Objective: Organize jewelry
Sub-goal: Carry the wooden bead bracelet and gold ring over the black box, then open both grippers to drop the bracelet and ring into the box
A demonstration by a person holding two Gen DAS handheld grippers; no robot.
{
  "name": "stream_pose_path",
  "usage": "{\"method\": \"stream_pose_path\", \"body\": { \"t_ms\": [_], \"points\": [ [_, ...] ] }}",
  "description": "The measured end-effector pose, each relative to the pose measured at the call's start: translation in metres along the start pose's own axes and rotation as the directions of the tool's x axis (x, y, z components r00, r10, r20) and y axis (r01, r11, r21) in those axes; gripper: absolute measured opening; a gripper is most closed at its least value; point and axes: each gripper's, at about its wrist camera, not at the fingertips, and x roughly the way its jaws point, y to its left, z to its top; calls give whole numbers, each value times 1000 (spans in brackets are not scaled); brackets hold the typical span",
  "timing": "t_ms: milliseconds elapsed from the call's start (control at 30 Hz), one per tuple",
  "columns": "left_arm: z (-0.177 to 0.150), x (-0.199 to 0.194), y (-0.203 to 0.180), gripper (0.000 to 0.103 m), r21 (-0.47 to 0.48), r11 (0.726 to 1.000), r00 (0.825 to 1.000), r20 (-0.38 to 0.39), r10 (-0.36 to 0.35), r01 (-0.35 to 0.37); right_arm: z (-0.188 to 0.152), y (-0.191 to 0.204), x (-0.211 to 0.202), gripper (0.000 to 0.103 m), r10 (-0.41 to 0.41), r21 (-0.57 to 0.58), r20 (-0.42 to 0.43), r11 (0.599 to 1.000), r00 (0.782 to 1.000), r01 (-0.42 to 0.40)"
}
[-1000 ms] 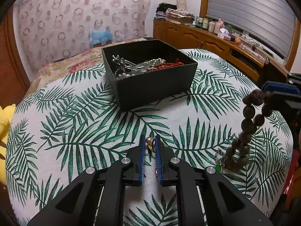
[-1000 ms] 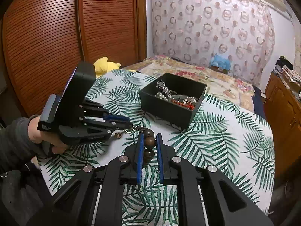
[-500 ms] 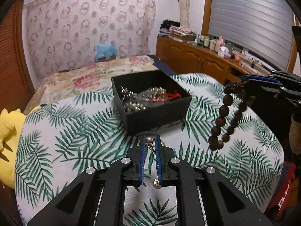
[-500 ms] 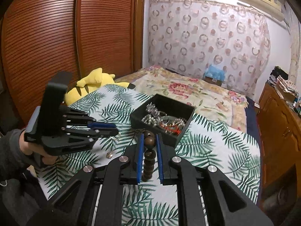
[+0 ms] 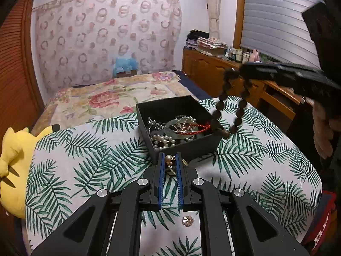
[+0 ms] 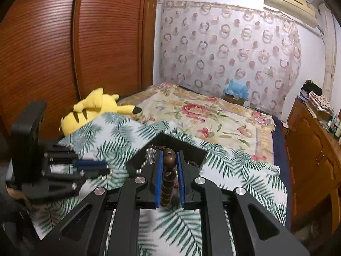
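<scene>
A black open box (image 5: 210, 143) sits on the palm-leaf cloth (image 5: 106, 145) and holds pearls, silver pieces and a red cord. My left gripper (image 5: 170, 160) is shut on a small gold pearl earring (image 5: 169, 162), held just before the box's near wall. My right gripper (image 6: 169, 157) is shut on a dark wooden bead bracelet (image 6: 168, 175). In the left wrist view the bracelet (image 5: 226, 115) hangs over the box's right corner. The box (image 6: 191, 151) lies under my right gripper, mostly hidden.
A small round gold piece (image 5: 187, 220) lies on the cloth under my left gripper. A yellow plush toy (image 5: 15, 149) lies at the left edge. A floral bedspread (image 6: 202, 115) lies behind, a wooden dresser (image 5: 213, 64) at right, a wooden wardrobe (image 6: 64, 42) at left.
Both grippers rose and moved toward the box. The bead bracelet was lifted off the cloth and now hangs over the box's right corner. The earring stays held.
</scene>
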Motion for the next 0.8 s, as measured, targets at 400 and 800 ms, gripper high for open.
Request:
{"method": "stream_pose_path", "body": {
  "t_ms": [400,800],
  "points": [
    [23,7,9,9,6,1000,1000,23,7,-8,13,-17,52,15,33,108,-25,994,999,-30],
    [45,29,11,9,-6,1000,1000,18,20,-20,-8,-30,78,16,65,179,-65,982,996,-53]
  ]
}}
